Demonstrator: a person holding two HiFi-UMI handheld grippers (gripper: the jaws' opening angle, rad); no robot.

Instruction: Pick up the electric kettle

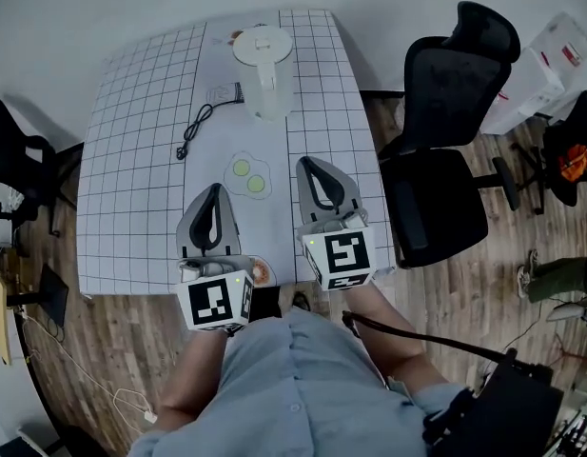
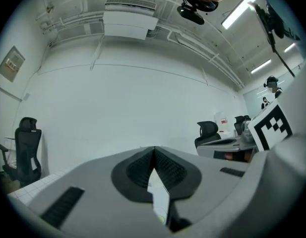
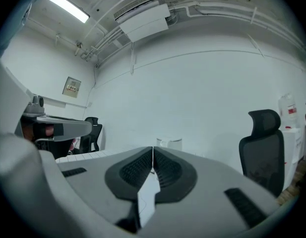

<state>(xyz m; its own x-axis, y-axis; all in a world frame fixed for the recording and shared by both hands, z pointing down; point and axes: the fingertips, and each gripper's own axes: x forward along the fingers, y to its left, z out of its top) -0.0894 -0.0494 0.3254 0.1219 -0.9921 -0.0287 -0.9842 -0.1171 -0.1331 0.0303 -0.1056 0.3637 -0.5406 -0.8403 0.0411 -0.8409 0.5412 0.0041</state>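
A white electric kettle (image 1: pixel 264 69) stands upright at the far end of the grid-marked table (image 1: pixel 141 160), its handle toward me. In the right gripper view only the kettle's top (image 3: pixel 169 143) shows above the jaws. My left gripper (image 1: pixel 215 190) hovers over the near part of the table, shut, with nothing in it. My right gripper (image 1: pixel 305 163) is beside it, a little farther forward, also shut and holding nothing. Both are well short of the kettle. In the gripper views the left gripper (image 2: pixel 153 150) and the right gripper (image 3: pixel 153 148) show pads pressed together.
A black power cord with its base plug (image 1: pixel 203 117) lies left of the kettle. A flat fried-egg shaped piece (image 1: pixel 248 175) lies between the grippers and the kettle. A black office chair (image 1: pixel 445 141) stands right of the table, another (image 1: pixel 12 160) at the left.
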